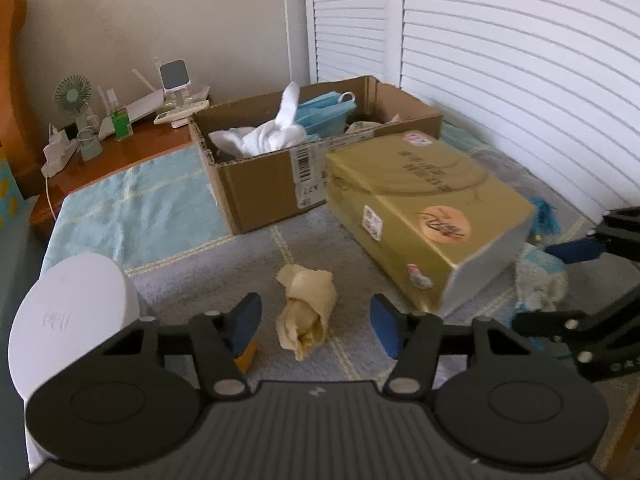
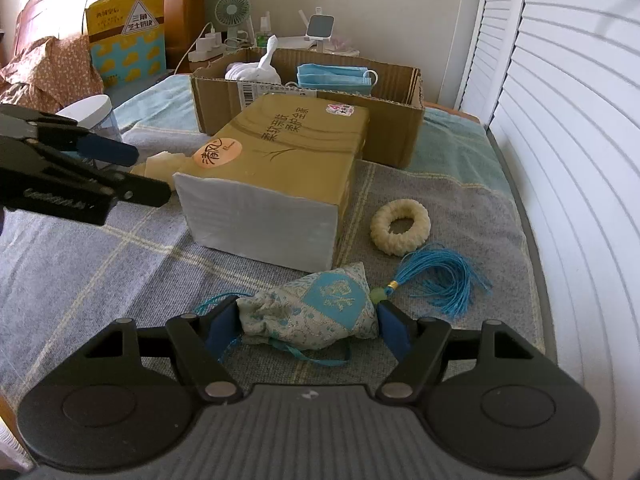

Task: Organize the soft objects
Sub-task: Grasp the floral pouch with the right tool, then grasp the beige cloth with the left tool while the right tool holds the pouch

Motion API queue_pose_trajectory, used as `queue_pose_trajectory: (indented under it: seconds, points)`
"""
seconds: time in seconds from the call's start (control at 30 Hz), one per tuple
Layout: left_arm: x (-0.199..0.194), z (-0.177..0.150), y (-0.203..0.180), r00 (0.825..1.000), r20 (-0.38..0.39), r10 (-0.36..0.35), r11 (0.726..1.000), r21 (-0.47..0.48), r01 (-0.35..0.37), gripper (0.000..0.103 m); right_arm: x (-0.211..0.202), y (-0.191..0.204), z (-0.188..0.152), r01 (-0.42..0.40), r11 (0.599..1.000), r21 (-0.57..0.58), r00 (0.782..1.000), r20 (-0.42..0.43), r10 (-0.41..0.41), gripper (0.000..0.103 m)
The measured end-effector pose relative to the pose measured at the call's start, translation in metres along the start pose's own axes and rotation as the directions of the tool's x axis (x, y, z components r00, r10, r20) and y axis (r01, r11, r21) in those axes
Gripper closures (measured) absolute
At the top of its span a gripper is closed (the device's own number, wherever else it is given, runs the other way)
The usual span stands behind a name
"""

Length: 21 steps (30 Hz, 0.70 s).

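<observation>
The work surface is a bed (image 2: 100, 248) covered by a grey checked blanket. My right gripper (image 2: 308, 326) is open, its pads flanking the embroidered sachet (image 2: 316, 312) at lower centre. My left gripper (image 1: 314, 322) is open around a crumpled cream cloth (image 1: 306, 316) at lower centre. Both items look light and compressible; grip each across its middle bulk. Destination, presumably: the cardboard box (image 2: 396, 128) at upper centre. The gold tissue pack (image 2: 280, 152) carries Chinese print I cannot read reliably.

Tissue pack (image 2: 276, 168) in front of cardboard box (image 2: 384, 128), sachet (image 2: 316, 308) nearer, ring (image 2: 400, 226) right.
</observation>
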State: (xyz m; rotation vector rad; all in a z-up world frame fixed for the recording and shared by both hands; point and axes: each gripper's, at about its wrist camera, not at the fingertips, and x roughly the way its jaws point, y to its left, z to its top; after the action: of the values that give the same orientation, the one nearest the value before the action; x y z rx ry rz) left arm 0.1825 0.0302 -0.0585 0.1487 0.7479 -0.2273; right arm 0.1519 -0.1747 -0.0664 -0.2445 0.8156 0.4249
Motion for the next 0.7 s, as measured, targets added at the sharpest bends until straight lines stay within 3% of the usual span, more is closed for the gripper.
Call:
queue_pose_trajectory:
  seconds: [0.1, 0.2, 0.3, 0.7]
  points:
    - [0.008, 0.001, 0.003, 1.000, -0.012, 0.004, 1.000, -0.001, -0.004, 0.052, -0.001, 0.002, 0.000, 0.001, 1.000, -0.001, 1.000, 0.002, -0.001, 0.029]
    - [0.013, 0.000, 0.007, 1.000, -0.026, -0.003, 1.000, -0.011, 0.003, 0.067, -0.002, 0.003, 0.000, 0.005, 1.000, -0.001, 1.000, 0.003, -0.005, 0.032]
    - [0.013, 0.000, 0.009, 1.000, -0.018, -0.013, 1.000, -0.025, 0.013, 0.075, -0.003, 0.002, 0.000, 0.016, 1.000, 0.004, 1.000, 0.002, -0.016, 0.037]
    - [-0.015, 0.003, 0.004, 0.997, -0.013, -0.077, 0.997, 0.001, 0.077, 0.080, -0.032, -0.006, 0.000, 0.071, 0.997, 0.039, 0.996, 0.042, -0.073, 0.040]
